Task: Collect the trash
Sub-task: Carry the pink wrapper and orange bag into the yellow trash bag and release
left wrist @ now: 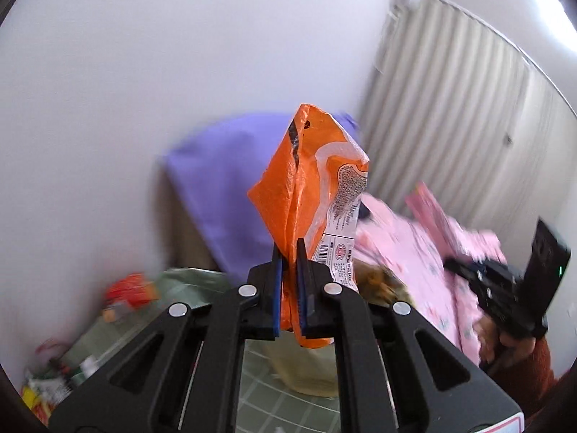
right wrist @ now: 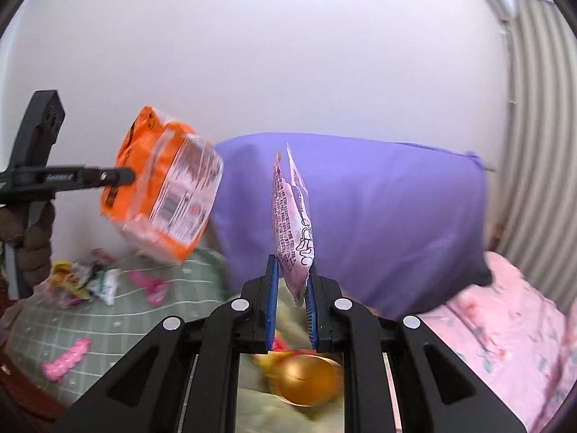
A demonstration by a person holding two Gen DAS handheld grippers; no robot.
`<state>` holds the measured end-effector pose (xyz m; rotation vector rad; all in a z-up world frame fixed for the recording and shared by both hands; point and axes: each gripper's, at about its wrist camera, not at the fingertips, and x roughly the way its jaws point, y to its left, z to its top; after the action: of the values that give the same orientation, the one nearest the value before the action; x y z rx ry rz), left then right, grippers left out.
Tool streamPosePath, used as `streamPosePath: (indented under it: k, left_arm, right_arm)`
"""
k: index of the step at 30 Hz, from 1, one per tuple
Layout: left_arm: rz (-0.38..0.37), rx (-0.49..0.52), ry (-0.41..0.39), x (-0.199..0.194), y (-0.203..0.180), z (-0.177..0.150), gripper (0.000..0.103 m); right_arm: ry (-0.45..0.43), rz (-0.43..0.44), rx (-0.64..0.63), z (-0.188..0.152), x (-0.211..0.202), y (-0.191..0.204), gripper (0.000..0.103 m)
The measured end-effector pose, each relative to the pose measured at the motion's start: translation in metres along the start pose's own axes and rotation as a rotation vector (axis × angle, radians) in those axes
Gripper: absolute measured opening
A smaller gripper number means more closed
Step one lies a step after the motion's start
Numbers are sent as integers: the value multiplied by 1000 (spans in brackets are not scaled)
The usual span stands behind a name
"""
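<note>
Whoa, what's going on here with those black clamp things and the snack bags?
A person is picking up litter from a bed with a hand-held tool in each hand. The left tool is shut on an orange wrapper, held up in the air. The right tool grips a pale pink wrapper. A purple pillow leans on the wall behind them. More wrappers lie on the green checked sheet, not yet collected.

An orange wrapper (left wrist: 306, 195) with a white printed panel and barcode stands before a purple pillow (right wrist: 378, 216). A pale pink wrapper (right wrist: 294, 227) carries dark print, above a green grid-patterned sheet (right wrist: 144, 310) and pink floral bedding (right wrist: 505, 332).
</note>
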<state>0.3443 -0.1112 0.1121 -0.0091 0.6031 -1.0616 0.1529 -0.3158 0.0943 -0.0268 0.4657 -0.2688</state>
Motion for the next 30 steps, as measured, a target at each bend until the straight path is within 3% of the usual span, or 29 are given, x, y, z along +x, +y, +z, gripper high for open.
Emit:
streamPosePath:
  k: [2, 6, 11, 14, 21, 30]
  left_arm:
    - [-44, 29, 62, 27, -17, -3, 6]
    - [-125, 83, 262, 106, -53, -31, 6]
    - [-85, 215, 462, 171, -85, -91, 7]
    - [-87, 183, 492, 183, -77, -103, 7]
    - [-83, 147, 454, 181, -50, -94, 6]
    - [-7, 154, 387, 171, -38, -74, 6]
  right_arm:
    - [10, -35, 28, -4, -2, -14, 15]
    - [52, -69, 61, -20, 0, -31, 15]
    - [140, -53, 62, -41, 17, -35, 15]
    - [233, -9, 105, -62, 47, -34, 15]
    - [408, 1, 50, -93, 109, -14, 15]
    - [445, -5, 43, -99, 121, -2, 15]
